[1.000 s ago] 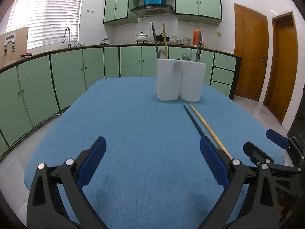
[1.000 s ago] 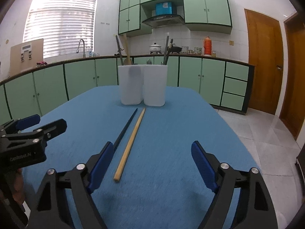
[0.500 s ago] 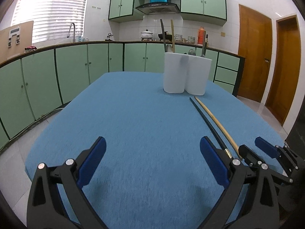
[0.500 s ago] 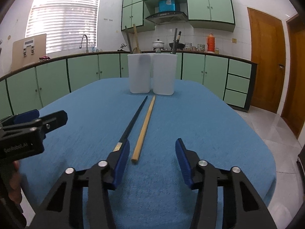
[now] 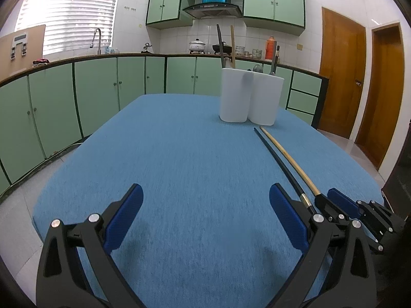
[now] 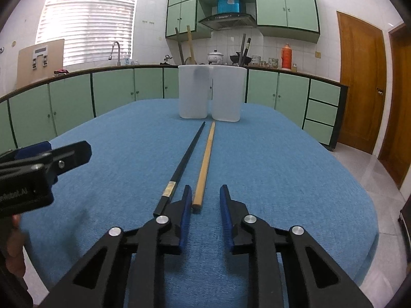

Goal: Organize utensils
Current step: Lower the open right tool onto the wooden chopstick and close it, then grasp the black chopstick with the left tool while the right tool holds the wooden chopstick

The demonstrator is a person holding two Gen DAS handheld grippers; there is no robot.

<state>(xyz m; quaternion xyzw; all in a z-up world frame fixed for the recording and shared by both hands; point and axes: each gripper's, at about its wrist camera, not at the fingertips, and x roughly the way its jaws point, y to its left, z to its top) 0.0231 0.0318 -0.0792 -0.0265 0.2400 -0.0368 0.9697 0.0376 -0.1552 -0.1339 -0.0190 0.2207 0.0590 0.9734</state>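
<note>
slender wooden chopstick point(image 6: 205, 163) beside black chopstick point(image 6: 187, 159)

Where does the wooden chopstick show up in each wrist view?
Left wrist: wooden chopstick lies right of centre, beside the black chopstick.
Right wrist: centre, near end between the right gripper fingers.
Shared landmark: white utensil holder.

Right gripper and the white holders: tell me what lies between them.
Two chopsticks, black chopstick and wooden chopstick, on the blue cloth, reaching from the right gripper toward the white holders; right wrist view.
</note>
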